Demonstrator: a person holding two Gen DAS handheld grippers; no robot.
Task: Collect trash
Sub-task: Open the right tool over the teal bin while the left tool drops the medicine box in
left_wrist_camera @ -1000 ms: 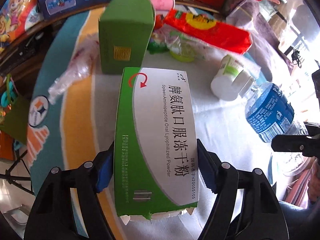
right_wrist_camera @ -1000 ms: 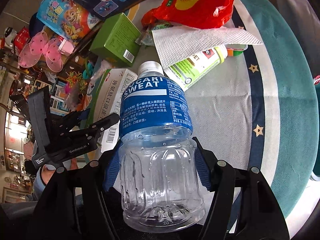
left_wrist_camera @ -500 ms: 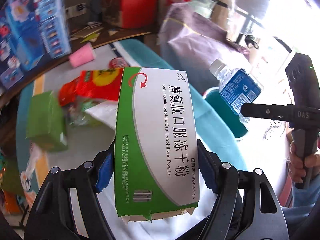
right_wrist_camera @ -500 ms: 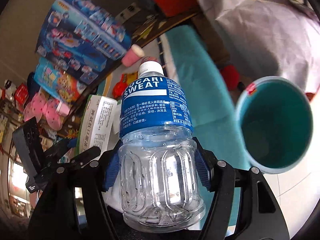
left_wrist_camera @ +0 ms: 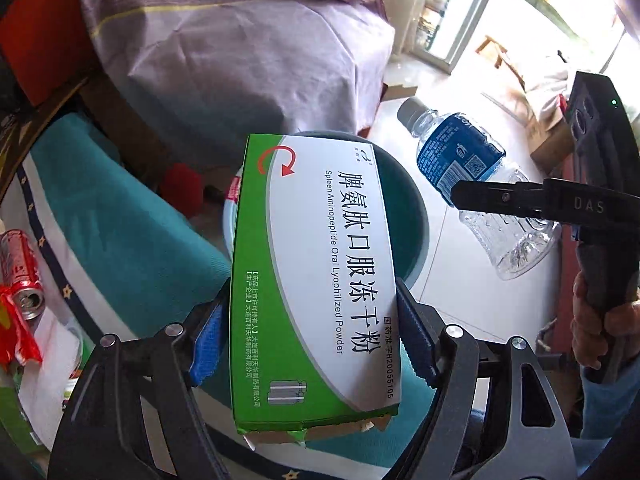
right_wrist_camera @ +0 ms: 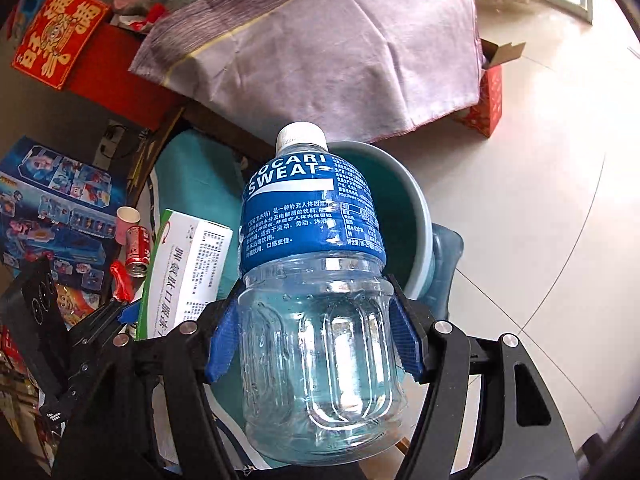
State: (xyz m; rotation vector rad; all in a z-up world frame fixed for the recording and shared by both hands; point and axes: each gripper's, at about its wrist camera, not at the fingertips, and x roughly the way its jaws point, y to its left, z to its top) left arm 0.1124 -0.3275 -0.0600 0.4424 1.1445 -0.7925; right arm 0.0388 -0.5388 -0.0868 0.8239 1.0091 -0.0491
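Below, a teal bin (right_wrist_camera: pixel 404 216) stands on pale floor tiles (right_wrist_camera: pixel 540 208).

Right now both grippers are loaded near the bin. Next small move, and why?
Probably carry the left gripper a little forward over the teal bin, then open it. It is shut on the medicine box, whose far end already overlaps the bin's mouth. The right gripper, shut on the bottle, can follow.

I see a lived-in home: toy boxes (right_wrist_camera: pixel 52 196), a cloth-covered pile (left_wrist_camera: pixel 240 48), pale floor tiles (right_wrist_camera: pixel 540 208), sunlit glass door (left_wrist_camera: pixel 460 12).
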